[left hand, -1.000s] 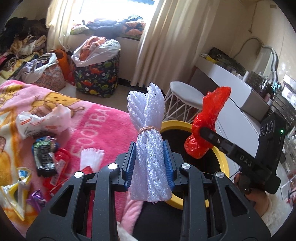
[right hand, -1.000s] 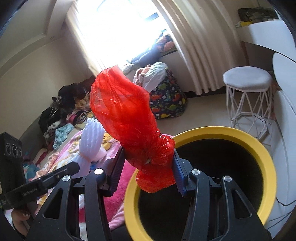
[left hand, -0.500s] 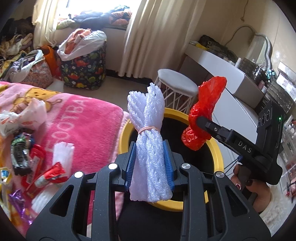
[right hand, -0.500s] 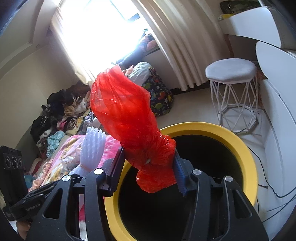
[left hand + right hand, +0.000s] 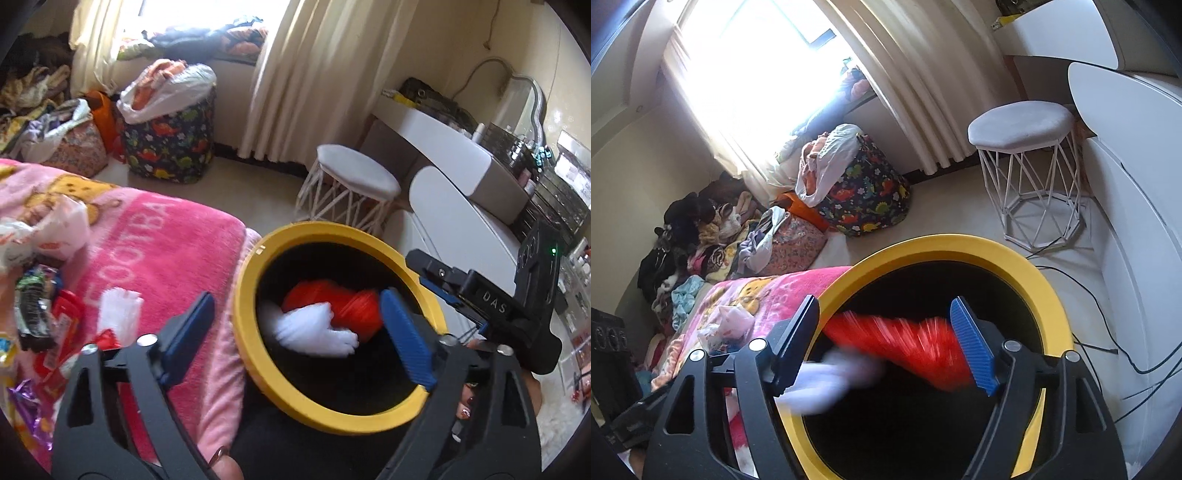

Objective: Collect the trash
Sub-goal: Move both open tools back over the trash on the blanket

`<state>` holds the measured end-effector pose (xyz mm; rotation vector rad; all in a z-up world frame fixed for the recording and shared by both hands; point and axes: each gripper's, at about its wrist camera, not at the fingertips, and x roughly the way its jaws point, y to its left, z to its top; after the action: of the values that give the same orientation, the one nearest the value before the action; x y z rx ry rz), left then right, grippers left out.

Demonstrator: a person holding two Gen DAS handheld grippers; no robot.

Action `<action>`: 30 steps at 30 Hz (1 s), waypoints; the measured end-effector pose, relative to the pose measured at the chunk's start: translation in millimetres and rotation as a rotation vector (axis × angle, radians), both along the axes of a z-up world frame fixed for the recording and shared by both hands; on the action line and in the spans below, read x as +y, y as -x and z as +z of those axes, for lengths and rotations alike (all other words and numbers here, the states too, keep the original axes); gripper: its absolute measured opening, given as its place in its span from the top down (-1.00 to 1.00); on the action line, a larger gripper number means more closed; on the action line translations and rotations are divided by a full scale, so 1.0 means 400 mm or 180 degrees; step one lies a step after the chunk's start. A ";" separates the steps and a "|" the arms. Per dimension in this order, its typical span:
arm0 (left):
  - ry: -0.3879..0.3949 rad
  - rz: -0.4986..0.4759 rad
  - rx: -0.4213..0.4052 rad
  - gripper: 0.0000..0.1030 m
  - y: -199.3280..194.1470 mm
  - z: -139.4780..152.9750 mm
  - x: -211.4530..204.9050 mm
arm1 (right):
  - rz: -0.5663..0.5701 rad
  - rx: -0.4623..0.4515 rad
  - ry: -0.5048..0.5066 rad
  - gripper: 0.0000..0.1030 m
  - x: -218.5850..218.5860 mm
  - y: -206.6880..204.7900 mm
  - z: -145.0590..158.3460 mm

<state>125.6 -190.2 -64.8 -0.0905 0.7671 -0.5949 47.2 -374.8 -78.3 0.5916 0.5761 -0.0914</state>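
Since both tools have just been opening, the left tool (image 5: 295, 328) and right tool (image 5: 890, 343) stand apart with nothing gripped, and the white foam net (image 5: 314, 328) and red plastic bag (image 5: 332, 302) are dropping (blurry) inside the yellow-rimmed bin (image 5: 251, 280). Risk I'd guess: light stuff snagging a pad, or a tool bumping the rim and tipping the bin off the bed's edge, with wrappers (image 5: 48, 314) left on the pink blanket (image 5: 159, 251).

Daylight floods through a window (image 5: 753, 70) at upper left, flanked by cream curtains (image 5: 923, 85). A white stool (image 5: 1030, 166) stands on the pale floor (image 5: 945, 206) at right, beside a white desk (image 5: 443, 147); a dinosaur-print hamper (image 5: 170, 144) sits below the window.
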 end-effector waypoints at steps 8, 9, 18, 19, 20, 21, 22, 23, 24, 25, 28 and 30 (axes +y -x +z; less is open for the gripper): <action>-0.0002 0.0219 -0.0150 -0.78 0.017 0.023 0.059 | 0.0211 -0.0078 0.0123 -0.45 0.055 -0.013 0.017; -0.0003 0.0242 -0.0164 -0.78 0.019 0.026 0.067 | 0.0230 -0.0081 0.0139 -0.45 0.059 -0.015 0.019; 0.0016 0.0420 -0.0274 -0.78 0.030 0.048 0.126 | 0.0459 -0.0144 0.0319 -0.46 0.125 -0.027 0.045; 0.0018 0.0443 -0.0290 -0.78 0.032 0.050 0.135 | 0.0492 -0.0150 0.0335 -0.46 0.136 -0.029 0.048; 0.0018 0.0458 -0.0298 -0.78 0.033 0.051 0.141 | 0.0514 -0.0153 0.0345 -0.46 0.144 -0.029 0.050; 0.0021 0.0475 -0.0306 -0.78 0.033 0.053 0.147 | 0.0546 -0.0156 0.0361 -0.46 0.152 -0.032 0.052; 0.0027 0.0500 -0.0315 -0.78 0.034 0.055 0.156 | 0.0572 -0.0160 0.0372 -0.46 0.161 -0.033 0.054; 0.0030 0.0515 -0.0316 -0.78 0.032 0.057 0.161 | 0.0601 -0.0165 0.0380 -0.46 0.170 -0.034 0.056; 0.0031 0.0534 -0.0321 -0.78 0.033 0.058 0.167 | 0.0634 -0.0167 0.0386 -0.46 0.179 -0.036 0.058; 0.0034 0.0564 -0.0330 -0.78 0.034 0.059 0.177 | 0.0670 -0.0170 0.0392 -0.46 0.189 -0.038 0.060; 0.0046 0.0630 -0.0339 -0.78 0.035 0.061 0.202 | 0.0766 -0.0168 0.0414 -0.46 0.217 -0.042 0.061; 0.0043 0.0677 -0.0350 -0.78 0.037 0.061 0.219 | 0.0840 -0.0160 0.0431 -0.46 0.238 -0.044 0.062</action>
<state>110.9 -102.5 -40.6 -0.1488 0.6373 -0.3994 64.6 -279.7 -53.4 0.3815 0.5895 0.1322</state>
